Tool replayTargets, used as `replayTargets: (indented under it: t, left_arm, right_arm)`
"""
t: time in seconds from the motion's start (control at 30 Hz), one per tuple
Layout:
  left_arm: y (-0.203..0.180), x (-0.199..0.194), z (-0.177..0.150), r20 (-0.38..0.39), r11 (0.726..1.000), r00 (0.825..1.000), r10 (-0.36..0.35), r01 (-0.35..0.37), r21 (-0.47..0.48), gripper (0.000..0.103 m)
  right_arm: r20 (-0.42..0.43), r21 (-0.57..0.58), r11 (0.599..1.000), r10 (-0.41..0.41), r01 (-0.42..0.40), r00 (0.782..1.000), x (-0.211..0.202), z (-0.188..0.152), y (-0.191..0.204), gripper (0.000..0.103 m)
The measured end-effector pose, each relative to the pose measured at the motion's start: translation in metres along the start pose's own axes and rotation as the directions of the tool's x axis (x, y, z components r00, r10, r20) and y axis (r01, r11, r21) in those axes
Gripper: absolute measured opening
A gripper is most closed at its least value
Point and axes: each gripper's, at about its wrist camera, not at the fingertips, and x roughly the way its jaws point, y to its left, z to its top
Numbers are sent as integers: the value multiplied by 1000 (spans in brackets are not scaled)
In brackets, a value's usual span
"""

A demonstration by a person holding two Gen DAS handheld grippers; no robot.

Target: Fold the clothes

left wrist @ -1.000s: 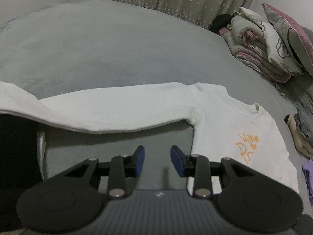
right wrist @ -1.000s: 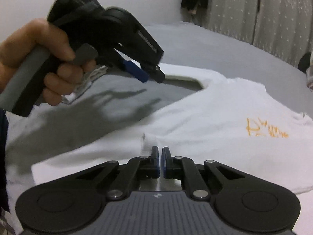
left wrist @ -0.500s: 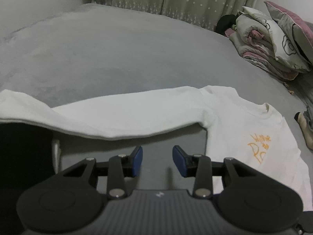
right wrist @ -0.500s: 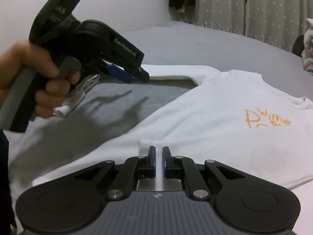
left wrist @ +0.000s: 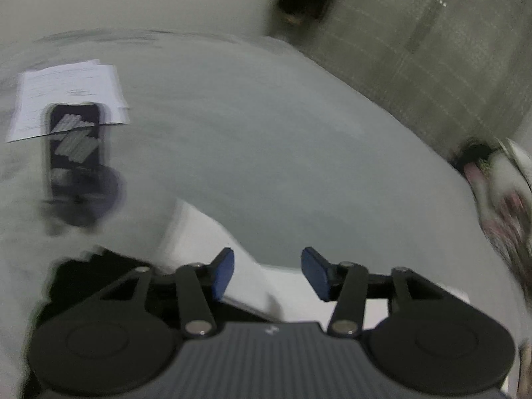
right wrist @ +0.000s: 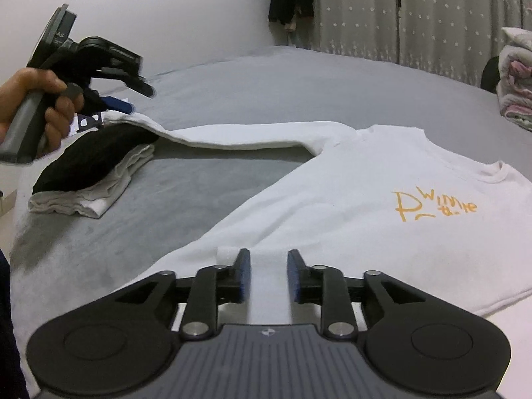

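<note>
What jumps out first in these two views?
The white long-sleeve shirt with orange lettering, spread flat on the grey bed, dominates the right wrist view; its hem lies between the open right tool fingers. At far left a hand holds the left tool above the sleeve end, which drapes over a small stack of folded clothes. The blurred left wrist view shows a phone on papers.

I'm in a bedroom at home. Wide grey bed (right wrist: 266, 76) under me, dotted curtains (right wrist: 415, 10) behind it, folded bedding (right wrist: 515, 83) stacked at one side, plain white wall (right wrist: 166, 10).
</note>
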Motion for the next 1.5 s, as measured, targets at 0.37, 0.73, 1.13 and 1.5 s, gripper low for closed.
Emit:
replayTargets:
  t: [0.37,0.73,1.13,1.5]
  left_arm:
    - [48,30,9,-101,982,995,-15,-4,-187,49]
    - [-6,7,-2,50,996,995,-87,87,0,7]
    - [-159,-48,-127,-248,617,672,-698,740,270,10]
    - [-128,-51,-117,-214,614,656,-723,753,234,70]
  right_arm:
    - [-5,-16,1000,7,-7,1000,1,-1,5,28]
    - [-8,24,999,34,-34,999,-2,-1,-3,28]
    - [27,310,949,44,-50,999,-10,0,-63,28]
    - [70,538,841,22,-56,997,-23,-8,-118,29]
